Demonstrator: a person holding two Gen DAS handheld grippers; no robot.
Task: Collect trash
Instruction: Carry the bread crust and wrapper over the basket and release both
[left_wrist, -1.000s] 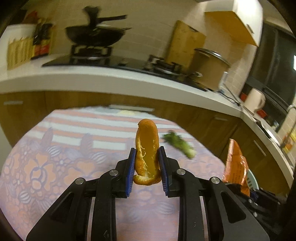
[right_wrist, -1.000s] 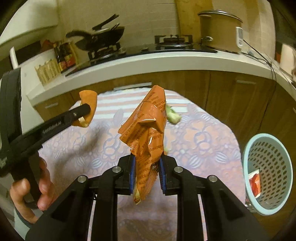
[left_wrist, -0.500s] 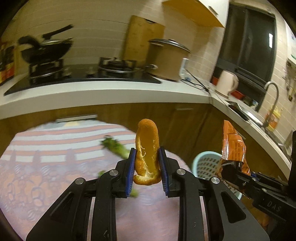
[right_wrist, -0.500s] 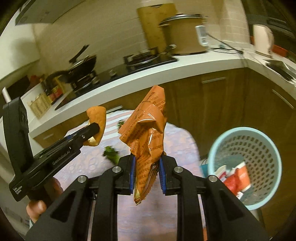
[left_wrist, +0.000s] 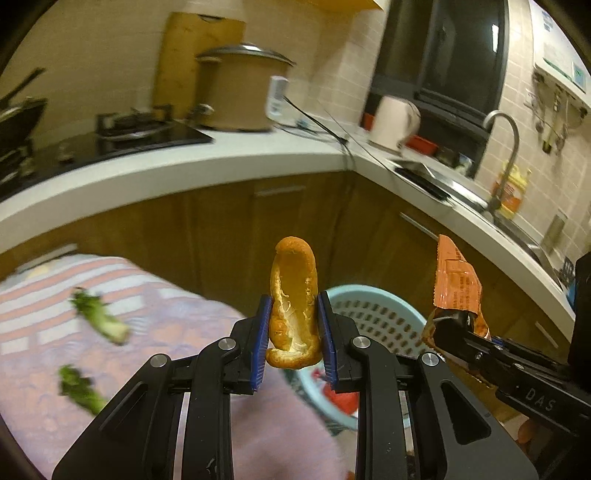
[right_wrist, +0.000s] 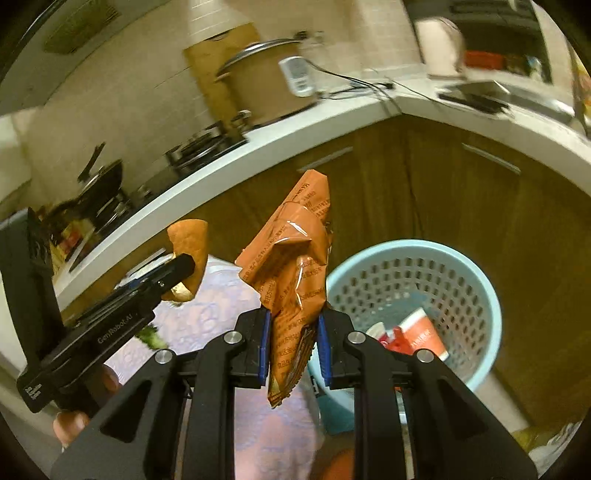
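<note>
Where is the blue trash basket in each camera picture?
Left wrist view: the blue trash basket sits low, right of center, partly behind the left gripper holding the orange peel.
Right wrist view: lower right, open, with red wrappers inside.
Shared landmark: the lidded pot on the white counter.

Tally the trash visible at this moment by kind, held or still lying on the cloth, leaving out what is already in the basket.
Orange peel, shut in the left gripper: 1
Orange snack wrapper, shut in the right gripper: 1
Green vegetable scraps on the patterned cloth, one and another: 2
Total: 4
</note>
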